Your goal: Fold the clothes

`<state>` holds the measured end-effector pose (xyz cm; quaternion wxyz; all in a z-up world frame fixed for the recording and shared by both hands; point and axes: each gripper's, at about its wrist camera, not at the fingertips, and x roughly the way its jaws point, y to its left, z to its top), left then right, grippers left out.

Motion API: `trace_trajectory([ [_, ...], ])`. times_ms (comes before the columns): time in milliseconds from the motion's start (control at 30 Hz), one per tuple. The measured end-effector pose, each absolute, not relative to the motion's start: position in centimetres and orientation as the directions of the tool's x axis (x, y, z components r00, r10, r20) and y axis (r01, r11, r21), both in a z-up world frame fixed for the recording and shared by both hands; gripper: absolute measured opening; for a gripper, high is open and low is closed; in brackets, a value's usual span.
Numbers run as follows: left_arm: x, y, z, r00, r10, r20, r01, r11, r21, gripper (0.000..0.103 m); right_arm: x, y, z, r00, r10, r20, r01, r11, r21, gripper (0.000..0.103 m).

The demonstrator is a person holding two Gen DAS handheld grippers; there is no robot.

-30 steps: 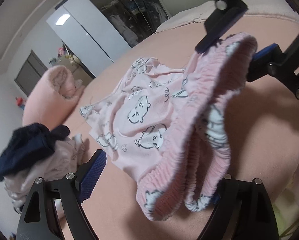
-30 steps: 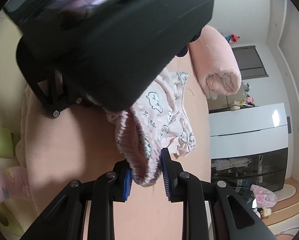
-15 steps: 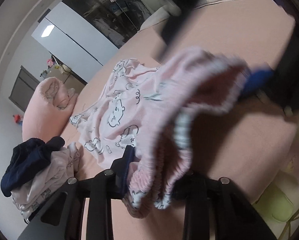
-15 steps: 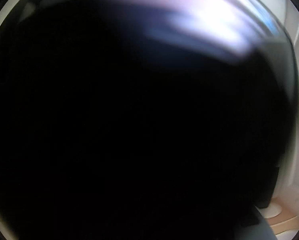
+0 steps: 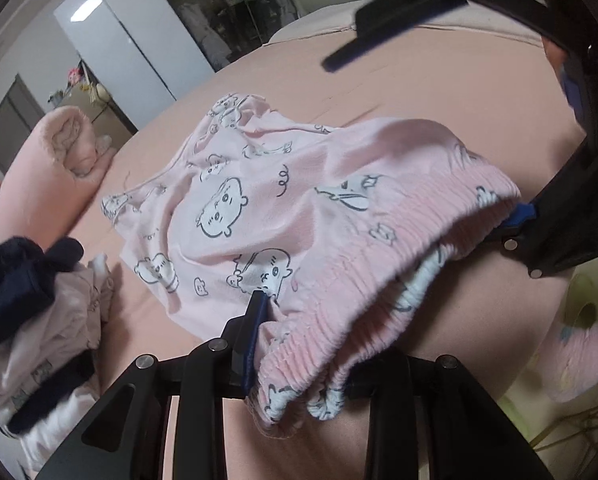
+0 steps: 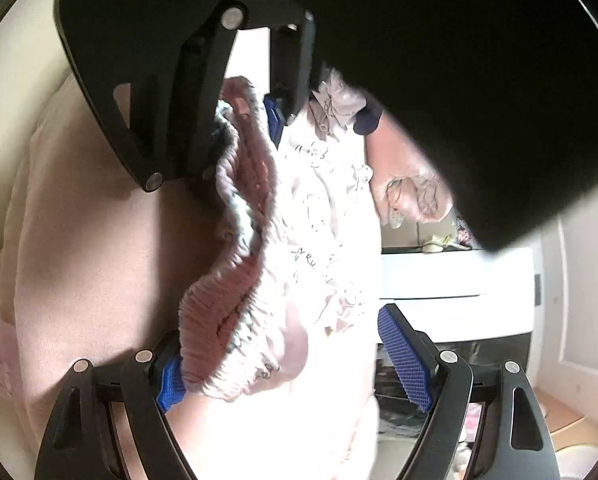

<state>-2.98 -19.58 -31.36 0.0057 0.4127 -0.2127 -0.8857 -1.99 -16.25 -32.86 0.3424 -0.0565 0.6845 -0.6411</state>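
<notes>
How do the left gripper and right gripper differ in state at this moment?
The left gripper is shut on the pink shorts waistband; the right gripper has its jaws opening, one pad clear of the cloth. Both have black fingers with blue pads, and both sit at the waistband.

— Is any lettering or number to be read?
— None can be made out; only cartoon faces are printed on the pink shorts (image 5: pixel 283 216), though small print may be lost to blur.
</notes>
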Motion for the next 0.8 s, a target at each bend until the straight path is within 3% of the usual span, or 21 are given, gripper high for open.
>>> trace_trajectory([
  [300, -3.4, -20.5, -31.0, -0.627, -0.143, -0.765, -0.172, -0.933, 0.316, 0.027, -3.2, -17.3, -33.3, -0.76, -0.476, -0.442, 0.427, 0.146, -0.892, 0.081],
  [400, -3.2, -20.4, -31.1, -0.636, -0.145, -0.758, -0.172, -0.931, 0.323, 0.028, -1.0, -17.0, -33.7, -0.741, -0.466, -0.484, 0.459, 0.175, -0.871, 0.063],
  [467, -3.0, -20.2, -31.3, -0.648, -0.156, -0.746, -0.175, -0.922, 0.344, 0.028, 0.3, -16.1, -34.6, -0.733, -0.466, -0.496, 0.453, 0.211, -0.866, 0.039],
  [567, -2.9, -20.2, -31.5, -0.659, -0.154, -0.736, -0.18, -0.918, 0.353, 0.028, 1.7, -15.7, -36.4, -0.733, -0.477, -0.485, 0.387, 0.295, -0.874, 0.018],
  [800, -2.4, -21.1, -31.4, -0.677, -0.1, -0.729, -0.195, -0.931, 0.309, 0.028, 1.6, -15.5, -36.7, -0.722, -0.461, -0.516, 0.423, 0.296, -0.856, 0.016],
])
